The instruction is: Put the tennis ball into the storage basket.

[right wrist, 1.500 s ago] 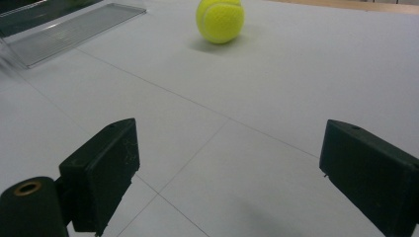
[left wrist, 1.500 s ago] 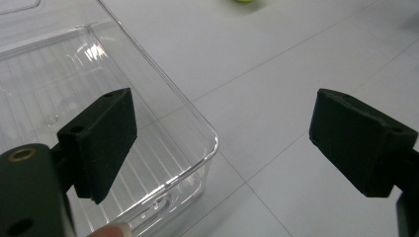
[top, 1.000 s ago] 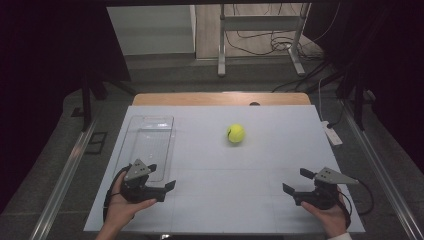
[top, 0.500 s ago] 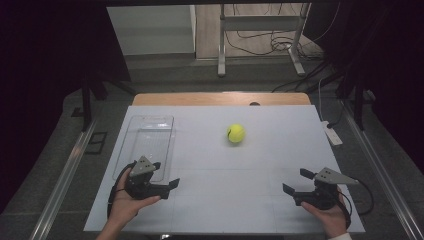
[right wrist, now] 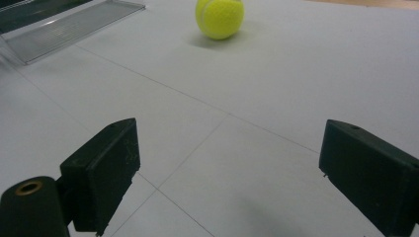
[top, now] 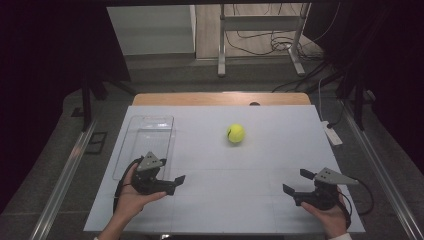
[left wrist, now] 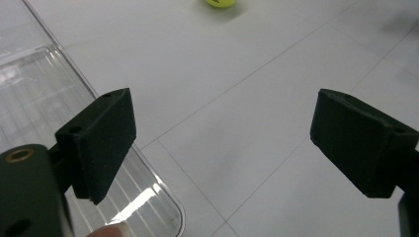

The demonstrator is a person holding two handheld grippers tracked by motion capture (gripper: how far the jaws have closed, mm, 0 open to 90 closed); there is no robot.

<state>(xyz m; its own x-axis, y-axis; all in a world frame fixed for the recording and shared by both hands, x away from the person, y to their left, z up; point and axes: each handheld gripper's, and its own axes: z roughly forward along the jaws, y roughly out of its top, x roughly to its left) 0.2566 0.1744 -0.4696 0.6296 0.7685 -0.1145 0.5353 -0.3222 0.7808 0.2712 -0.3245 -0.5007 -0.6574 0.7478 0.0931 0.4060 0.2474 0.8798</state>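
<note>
Between left tool (top: 172, 181) and ball (top: 235, 133): bare table (top: 260, 170).

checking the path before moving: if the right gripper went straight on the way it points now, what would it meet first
Probably the tennis ball. The right gripper has its jaws wide open over bare table, and the ball sits ahead, slightly left of centre, so it might pass just beside it.

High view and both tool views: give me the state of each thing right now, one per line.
Ball: loose on the table, nothing touching it.
Tray: clear, empty, flat at the table's left.
Left tool: jaws wide open, holding nothing, beside the tray's near end.
Right tool: jaws wide open, holding nothing, near the right front corner.
</note>
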